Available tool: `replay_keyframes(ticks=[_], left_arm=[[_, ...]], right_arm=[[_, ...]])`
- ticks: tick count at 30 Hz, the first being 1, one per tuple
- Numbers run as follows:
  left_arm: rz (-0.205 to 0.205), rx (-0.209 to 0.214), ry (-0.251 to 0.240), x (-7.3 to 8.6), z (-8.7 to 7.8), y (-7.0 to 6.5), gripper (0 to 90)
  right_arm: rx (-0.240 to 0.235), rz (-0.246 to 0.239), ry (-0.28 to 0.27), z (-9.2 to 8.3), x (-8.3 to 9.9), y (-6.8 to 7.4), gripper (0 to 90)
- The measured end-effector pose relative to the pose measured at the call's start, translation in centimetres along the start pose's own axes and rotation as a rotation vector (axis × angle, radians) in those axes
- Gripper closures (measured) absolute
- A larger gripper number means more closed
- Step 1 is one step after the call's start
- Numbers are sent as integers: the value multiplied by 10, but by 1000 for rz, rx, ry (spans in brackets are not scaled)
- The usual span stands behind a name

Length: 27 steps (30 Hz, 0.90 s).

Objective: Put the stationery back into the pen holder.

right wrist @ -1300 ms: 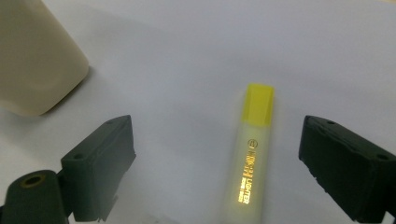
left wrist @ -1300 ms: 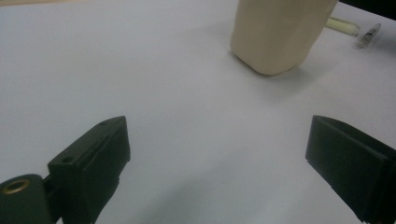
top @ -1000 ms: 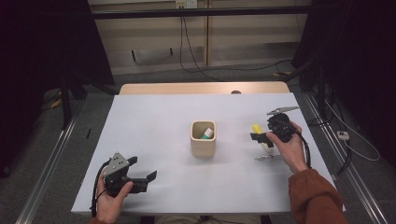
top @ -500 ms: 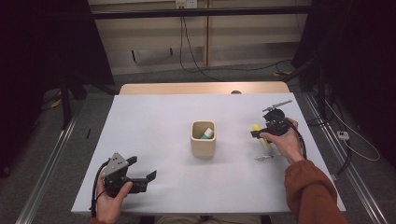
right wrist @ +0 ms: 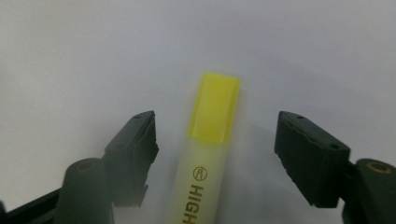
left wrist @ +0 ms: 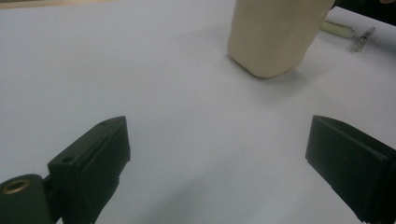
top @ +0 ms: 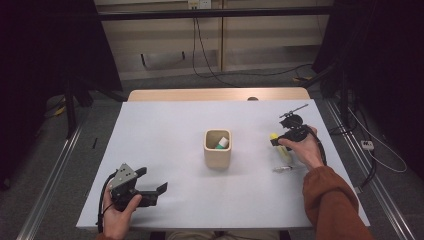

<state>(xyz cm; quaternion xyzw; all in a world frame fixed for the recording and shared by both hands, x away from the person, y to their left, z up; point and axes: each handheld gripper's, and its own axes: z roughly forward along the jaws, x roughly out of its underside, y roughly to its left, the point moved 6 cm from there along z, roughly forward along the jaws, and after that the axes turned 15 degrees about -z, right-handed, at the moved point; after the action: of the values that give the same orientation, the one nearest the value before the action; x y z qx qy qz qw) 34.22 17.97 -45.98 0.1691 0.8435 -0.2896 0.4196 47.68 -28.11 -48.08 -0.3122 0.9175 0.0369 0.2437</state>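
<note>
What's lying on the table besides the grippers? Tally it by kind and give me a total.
Beige cup: 1
Yellow highlighter: 1
Clear pen: 1
White-and-green item standing in the cup, kind too small to tell: 1
Total: 4

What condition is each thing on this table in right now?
Highlighter: capped, lying flat between the right tongs, which have been closing, not yet gripped.
Left tongs: open, empty.
Beige cup: upright, something inside.
Clear pen: lying flat.
</note>
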Motion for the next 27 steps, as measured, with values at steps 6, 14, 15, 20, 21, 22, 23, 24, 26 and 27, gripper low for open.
replay_keyframes(ticks=[6, 14, 15, 20, 21, 22, 23, 24, 26, 27], left_arm=[[1, 1, 1, 0, -1, -1, 65], [-8, -1, -8, -1, -1, -1, 65], [-8, 1, -8, -1, -1, -1, 65], [-4, 5, -6, -1, -1, -1, 65], [-2, 2, -5, 0, -1, -1, 65], [-5, 3, -4, 0, -1, -1, 65], [-4, 4, -2, 0, -1, -2, 65], [-1, 3, -1, 0, -1, -2, 65], [3, 5, 0, 0, -1, -2, 65], [2, 6, -2, 0, -1, -2, 65]], right_arm=[[0, -8, 23, 8, 0, 1, 380], [2, -26, 68, 16, -6, 1, 555], [-2, -18, 76, 15, -7, 1, 571], [-1, -18, 102, 16, -9, 2, 590], [-3, -8, 101, 16, -9, 2, 589], [-7, -4, 100, 16, -8, 1, 588], [-7, -4, 94, 17, -8, 1, 588], [-7, -7, 97, 17, -8, 1, 587], [-3, -14, 115, 17, -9, 2, 586], [4, -19, 121, 17, -10, 3, 588]])
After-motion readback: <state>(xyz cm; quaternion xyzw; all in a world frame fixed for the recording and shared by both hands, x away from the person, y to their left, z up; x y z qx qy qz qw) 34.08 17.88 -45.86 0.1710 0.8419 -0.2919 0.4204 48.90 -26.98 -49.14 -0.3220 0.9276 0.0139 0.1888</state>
